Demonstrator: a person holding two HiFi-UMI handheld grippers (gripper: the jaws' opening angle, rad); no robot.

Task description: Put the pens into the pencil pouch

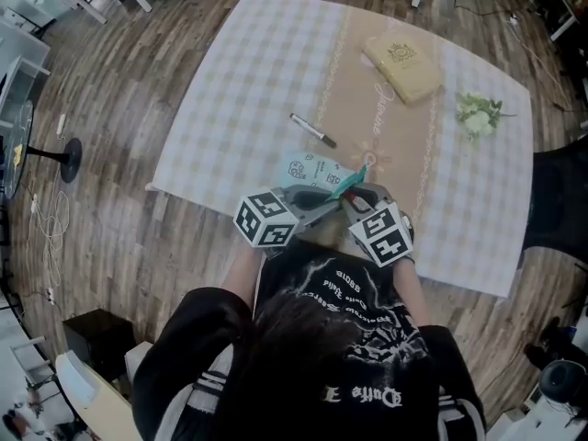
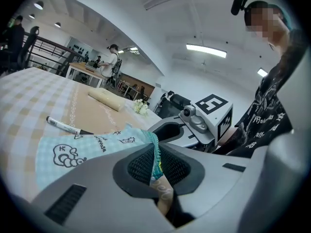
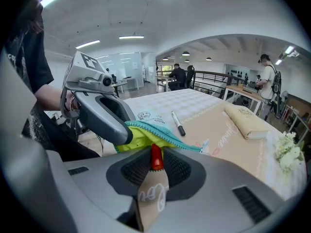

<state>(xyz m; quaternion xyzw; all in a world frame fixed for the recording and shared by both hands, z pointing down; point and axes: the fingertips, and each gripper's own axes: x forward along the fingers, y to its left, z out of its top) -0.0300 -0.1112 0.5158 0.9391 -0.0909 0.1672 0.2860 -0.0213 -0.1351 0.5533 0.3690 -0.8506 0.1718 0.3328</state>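
Down at the lower centre of the head view, one pencil pouch [image 1: 312, 170] lies on the near edge of the desk [image 1: 230, 108], just in front of a person seated in a black printed top. It is pale blue-green check with small black cartoon drawings and a teal zip. The zip is open, and the right gripper view shows a yellow-green lining inside the mouth. Whether anything already lies in the pouch cannot be seen.

Two grippers meet at that mouth. The fingers of the left gripper [image 2: 156, 166] are pressed together on the pouch's teal zip edge and hold it up off the cloth. The fingers of the right gripper [image 3: 156, 168] pinch a red pen [image 3: 156, 157]. Only its short red end shows, and it points at the open mouth just under the lining.

One more pen, a white marker [image 1: 313, 130] with a black cap, lies loose on the desk above the pouch, in the middle of the frame and near the pouch without touching it. That makes two pens in sight.

A checked cloth with a tan runner [image 1: 367, 108] down its middle covers the desk. One cream book [image 1: 404, 65] sits on the runner at the upper right. One small bunch of white flowers [image 1: 478, 115] lies to the right of it.
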